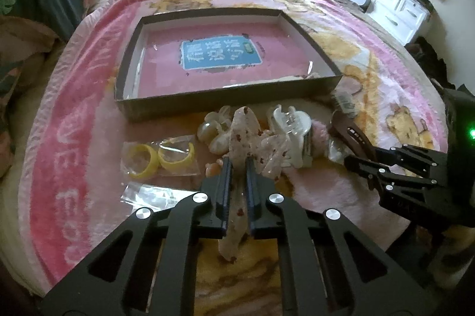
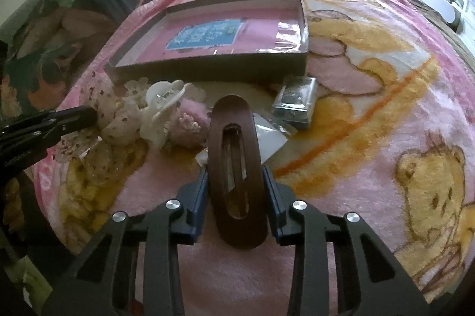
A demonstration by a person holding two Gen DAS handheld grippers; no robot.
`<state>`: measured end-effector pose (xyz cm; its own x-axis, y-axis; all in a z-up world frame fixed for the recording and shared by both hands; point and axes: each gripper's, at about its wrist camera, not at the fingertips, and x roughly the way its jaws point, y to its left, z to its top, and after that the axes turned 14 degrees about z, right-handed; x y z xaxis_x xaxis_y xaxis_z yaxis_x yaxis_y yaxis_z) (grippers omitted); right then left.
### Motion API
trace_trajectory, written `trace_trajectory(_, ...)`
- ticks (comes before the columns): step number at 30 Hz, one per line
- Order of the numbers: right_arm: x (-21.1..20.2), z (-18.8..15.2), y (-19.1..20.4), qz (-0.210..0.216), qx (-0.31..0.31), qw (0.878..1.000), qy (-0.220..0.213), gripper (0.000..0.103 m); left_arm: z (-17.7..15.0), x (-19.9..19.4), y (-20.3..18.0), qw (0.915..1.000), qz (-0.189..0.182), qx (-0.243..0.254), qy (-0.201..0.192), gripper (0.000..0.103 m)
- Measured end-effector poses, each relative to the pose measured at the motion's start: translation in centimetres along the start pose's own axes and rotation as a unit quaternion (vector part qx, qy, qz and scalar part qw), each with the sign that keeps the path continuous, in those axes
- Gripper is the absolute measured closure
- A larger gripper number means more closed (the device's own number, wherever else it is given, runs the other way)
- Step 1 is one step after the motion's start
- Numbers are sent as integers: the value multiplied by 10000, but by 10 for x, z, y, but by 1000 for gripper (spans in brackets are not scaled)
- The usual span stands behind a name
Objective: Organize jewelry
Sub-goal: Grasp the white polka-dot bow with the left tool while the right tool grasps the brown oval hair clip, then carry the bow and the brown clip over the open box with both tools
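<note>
The brown oval hair clip is held between the fingers of the right gripper, which are clenched on its two long edges. Its long axis runs along the line of the fingers, so one rounded end points away toward the shallow cardboard box and the other end points back to the camera; a long slot is open down its middle. In the left wrist view the same clip shows dark at the tip of the right gripper, on the near right side of the box. The left gripper has its fingers clenched on a pale speckled hair clip, a long flat piece with dark red spots. This one also lies along the fingers, with its far end pointing at the near wall of the box and its near end hanging below the fingers. Just in front of the box, on the pink blanket of the bed, lies a small heap of other pieces: a white claw clip, some pale flower-shaped ornaments, and a pink fluffy piece. To the near left of the box there are two yellow rings in a clear bag. To the near right of the box lies a small clear packet. The box has a pink floor with a blue label.
</note>
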<state>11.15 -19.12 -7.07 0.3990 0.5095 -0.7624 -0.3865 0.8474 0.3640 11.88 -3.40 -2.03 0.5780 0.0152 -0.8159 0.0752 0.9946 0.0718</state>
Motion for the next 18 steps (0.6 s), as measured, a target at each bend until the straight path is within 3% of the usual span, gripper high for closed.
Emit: trace_trajectory(18, -83, 9, -39, -66, 395, 9944, -980, 72, 42, -35, -9, 9985, -150, -63, -520, 101)
